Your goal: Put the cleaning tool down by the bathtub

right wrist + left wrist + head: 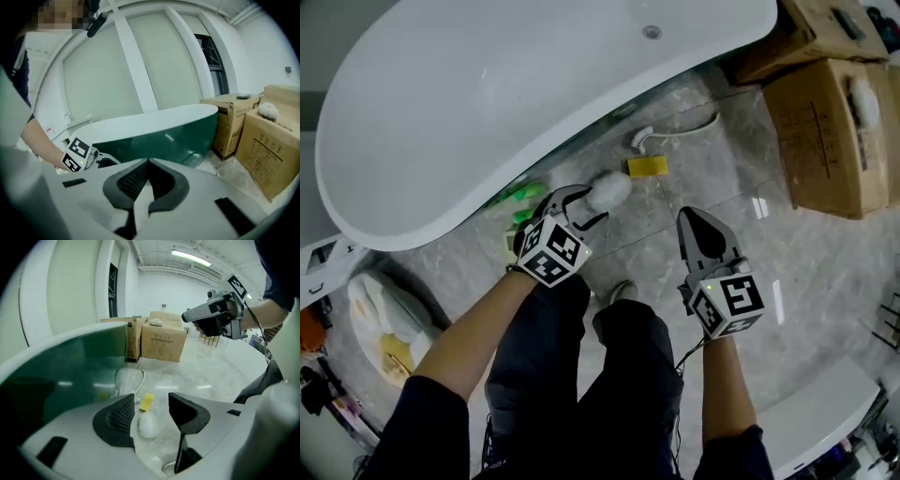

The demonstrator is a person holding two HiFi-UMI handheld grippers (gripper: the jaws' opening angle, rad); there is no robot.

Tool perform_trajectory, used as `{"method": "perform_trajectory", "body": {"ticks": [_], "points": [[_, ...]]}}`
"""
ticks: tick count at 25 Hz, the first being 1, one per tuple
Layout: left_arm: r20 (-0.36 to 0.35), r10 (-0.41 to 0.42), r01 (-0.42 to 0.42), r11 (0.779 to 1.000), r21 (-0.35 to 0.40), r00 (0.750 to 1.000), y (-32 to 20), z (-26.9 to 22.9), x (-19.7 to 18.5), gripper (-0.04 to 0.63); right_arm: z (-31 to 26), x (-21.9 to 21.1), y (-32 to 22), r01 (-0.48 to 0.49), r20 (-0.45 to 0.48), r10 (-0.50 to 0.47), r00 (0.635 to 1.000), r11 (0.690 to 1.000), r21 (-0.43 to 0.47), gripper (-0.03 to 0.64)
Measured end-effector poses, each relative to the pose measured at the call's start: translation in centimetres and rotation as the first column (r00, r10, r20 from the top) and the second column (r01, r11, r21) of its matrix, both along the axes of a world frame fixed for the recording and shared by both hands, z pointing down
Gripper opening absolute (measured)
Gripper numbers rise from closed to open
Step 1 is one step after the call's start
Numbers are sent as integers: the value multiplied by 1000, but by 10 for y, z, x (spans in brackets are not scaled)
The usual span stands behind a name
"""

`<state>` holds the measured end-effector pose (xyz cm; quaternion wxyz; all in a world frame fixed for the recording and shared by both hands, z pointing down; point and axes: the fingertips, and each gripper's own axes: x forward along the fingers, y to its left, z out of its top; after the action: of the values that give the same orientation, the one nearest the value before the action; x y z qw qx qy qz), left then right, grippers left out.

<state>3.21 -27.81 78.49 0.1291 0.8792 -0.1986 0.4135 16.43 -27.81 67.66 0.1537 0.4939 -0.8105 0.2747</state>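
Cleaning tool [645,167] lies on the floor [806,272] beside the bathtub [487,112]. Its fluffy head sits at my left gripper [586,206] and its handle points away. Left fingers wide open, not gripping; right gripper [689,220] fingers closed, empty.

Grey marble floor [811,281] with white bathtub [487,103], cleaning tool [645,167], cardboard boxes [825,131]

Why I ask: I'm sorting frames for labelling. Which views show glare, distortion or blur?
Head view: sharp and evenly lit, with small glare patches on the glossy floor. Left gripper view: fisheye bend, dark corners, a bright ceiling light, and streak reflections on the side of the bathtub. Right gripper view: the same fisheye bend and dark corners, soft light, no harsh glare.
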Motion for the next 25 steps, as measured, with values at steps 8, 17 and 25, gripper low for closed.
{"method": "perform_trajectory", "body": {"ticks": [8,17,25], "points": [[-81,-44,51,995,83,996,1,-167,2,242,-139,2,10,-4,-1,4,1000,999,51,5],[-220,-138,177,969,170,966,9,-334,-2,242,-282,-4,25,-5,11,3,1000,988,153,5],[-348,-160,252,938,238,924,29,-454,-15,238,-387,-23,47,0,29,-7,1000,967,254,5]]}}
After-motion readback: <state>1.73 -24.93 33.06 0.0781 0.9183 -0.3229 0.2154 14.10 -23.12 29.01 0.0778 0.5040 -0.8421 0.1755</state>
